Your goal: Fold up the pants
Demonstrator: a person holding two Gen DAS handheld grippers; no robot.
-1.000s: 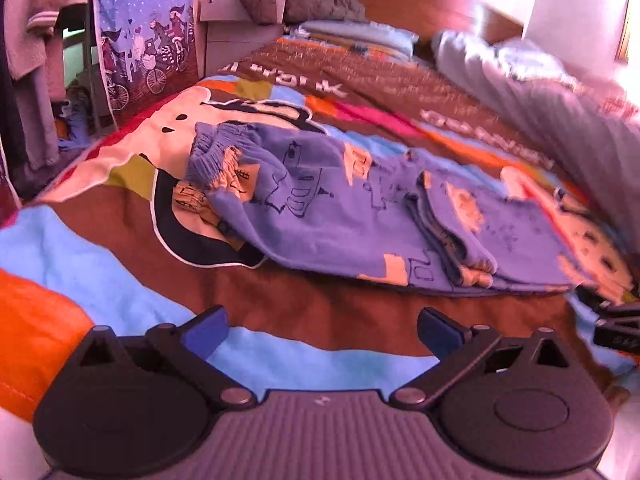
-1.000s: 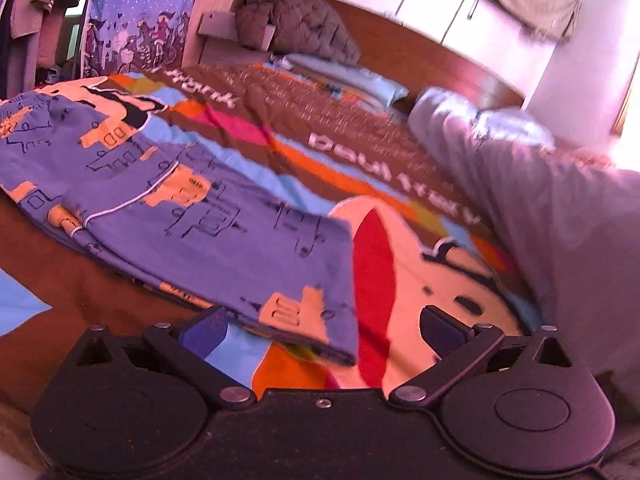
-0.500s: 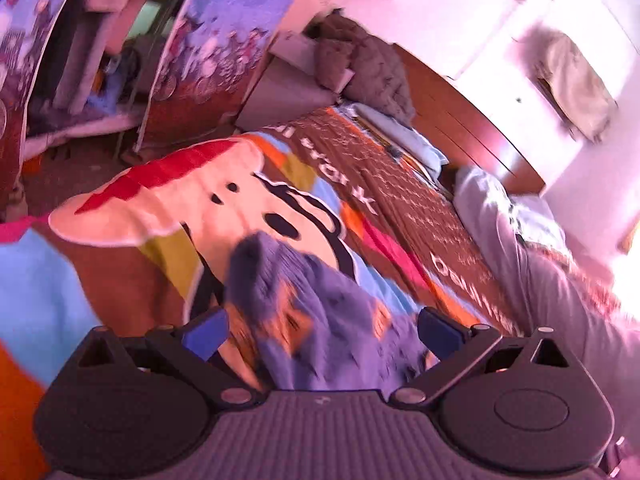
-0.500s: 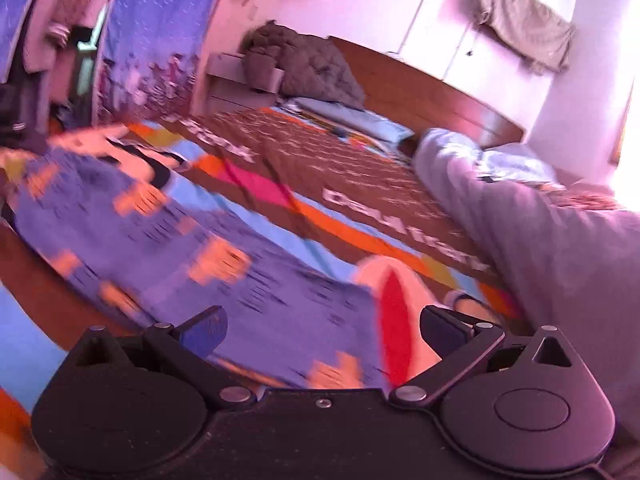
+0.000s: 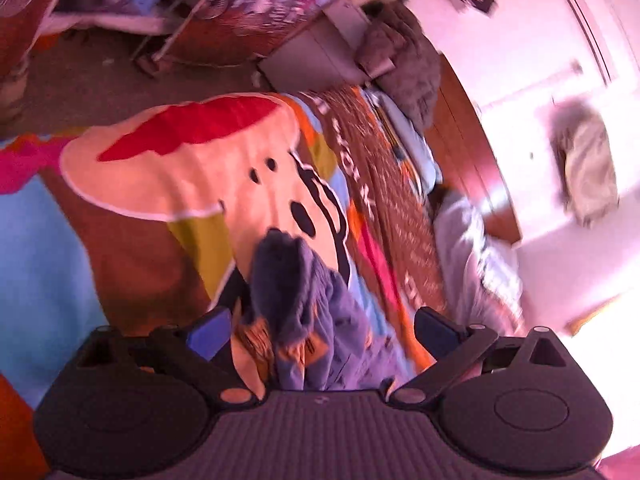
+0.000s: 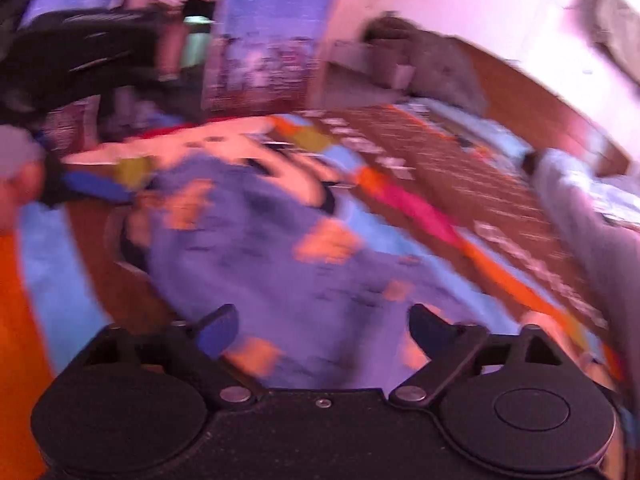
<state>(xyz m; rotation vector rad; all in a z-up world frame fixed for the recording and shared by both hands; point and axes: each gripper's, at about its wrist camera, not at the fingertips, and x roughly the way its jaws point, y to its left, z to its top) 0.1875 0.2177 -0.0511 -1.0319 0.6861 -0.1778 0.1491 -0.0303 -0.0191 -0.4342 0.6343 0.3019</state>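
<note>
Pants (image 5: 304, 304), one pair, between two spread grippers.

Bunched pants (image 5: 296, 292) between the left claw's (image 5: 322, 326) spread fingers.

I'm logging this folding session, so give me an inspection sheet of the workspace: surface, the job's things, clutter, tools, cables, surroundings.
Surface: bed with a colourful cartoon blanket; picture blurred by motion.
Job's things: blue patterned pants spread on the blanket, one bunched end between the left tool's fingers.
Clutter: grey bedding heaped along the far side of the bed.
Grippers: left tool open, straddling the bunched end, not clamped; right tool open above the pants.
Cables: nothing seen.
Surroundings: wooden headboard, dark quilted jacket by it, printed hanging cloth, cloth hung on the wall.
</note>
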